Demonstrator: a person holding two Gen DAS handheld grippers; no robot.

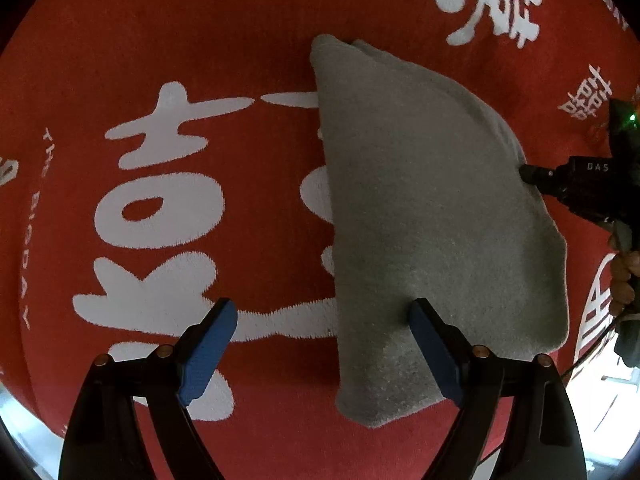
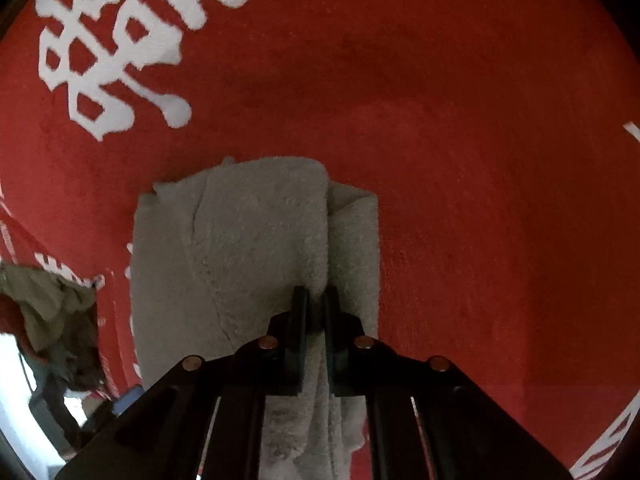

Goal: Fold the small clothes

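A folded grey fleecy cloth point(image 1: 420, 208) lies on a red blanket point(image 1: 248, 40) with white characters. My left gripper point(image 1: 324, 312) is open, its blue pads point(image 1: 208, 348) wide apart; the right pad rests over the cloth's near end, the left one over the blanket. My right gripper point(image 2: 316, 300) is shut on a pinched ridge of the grey cloth point(image 2: 240, 240), at its right side. In the left wrist view the right gripper point(image 1: 532, 174) shows black at the cloth's far right edge.
The red blanket point(image 2: 460, 160) covers the whole surface. A heap of other clothes point(image 2: 44, 304) lies at the left edge of the right wrist view. A bright floor point(image 1: 596, 384) shows beyond the blanket's edge at lower right.
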